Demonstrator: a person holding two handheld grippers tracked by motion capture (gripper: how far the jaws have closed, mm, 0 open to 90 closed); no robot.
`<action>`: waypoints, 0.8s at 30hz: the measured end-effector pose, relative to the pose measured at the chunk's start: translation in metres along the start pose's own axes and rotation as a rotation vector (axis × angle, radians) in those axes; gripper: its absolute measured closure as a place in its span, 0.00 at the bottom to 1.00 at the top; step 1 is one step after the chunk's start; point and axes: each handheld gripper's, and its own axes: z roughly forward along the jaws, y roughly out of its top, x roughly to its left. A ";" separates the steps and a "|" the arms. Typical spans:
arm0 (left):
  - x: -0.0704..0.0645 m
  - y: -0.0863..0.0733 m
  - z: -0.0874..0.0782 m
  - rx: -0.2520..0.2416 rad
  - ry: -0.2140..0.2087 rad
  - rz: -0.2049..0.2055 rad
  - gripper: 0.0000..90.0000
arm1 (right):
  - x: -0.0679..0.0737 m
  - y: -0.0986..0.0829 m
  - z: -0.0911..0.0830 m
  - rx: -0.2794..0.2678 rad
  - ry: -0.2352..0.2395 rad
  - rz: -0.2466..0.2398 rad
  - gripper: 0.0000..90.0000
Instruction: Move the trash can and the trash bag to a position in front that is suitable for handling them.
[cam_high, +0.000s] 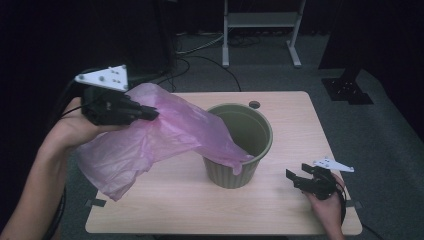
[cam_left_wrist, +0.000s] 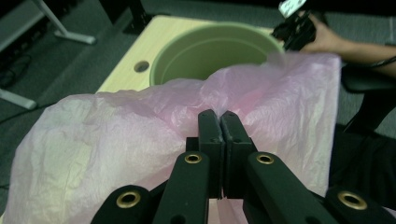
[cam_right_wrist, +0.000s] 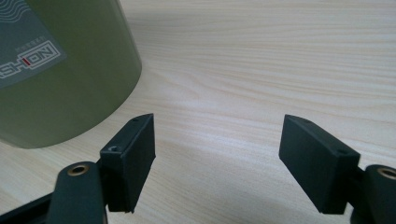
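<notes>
The work in hand looks like lining the green bin with the pink plastic bag, and I judge it to be only at the beginning. The worktop (cam_high: 295, 125) is a light wooden one, and the green waste bin (cam_high: 250, 135) stands upright near its middle, with its mouth open. The pink plastic bag (cam_high: 150, 140) is lifted at the left side of the bin. One end of it hangs over the near left part of the rim and dips a little inside, while the bigger part spreads in the air to the left and sags toward the left edge of the worktop. So the bag is brought to the bin, but it is not opened, not pushed down inside, and not folded around the rim; all of this is left to do.

The bag itself is thin and half transparent, with many fine wrinkles (it should crumple and slip easily, I think). I cannot tell where its opening is.

The left gripper (cam_left_wrist: 218, 116) holds the bag high, and its fingers are pressed together with a fold of the film pinched between them. The right gripper (cam_high: 294, 176) rests low on the worktop, just to the right of the bin and not touching it; its fingers (cam_right_wrist: 133, 154) are spread wide and hold nothing.
</notes>
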 end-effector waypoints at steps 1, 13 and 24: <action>0.002 0.002 0.006 0.006 -0.009 -0.001 0.99 | 0.000 0.000 0.000 0.000 0.000 0.001 0.29; 0.019 0.016 0.070 0.137 -0.008 0.011 0.99 | -0.003 0.000 -0.003 -0.007 0.004 0.008 0.29; 0.016 0.028 0.120 0.161 -0.072 0.029 0.99 | -0.004 0.000 -0.004 -0.011 0.008 0.008 0.29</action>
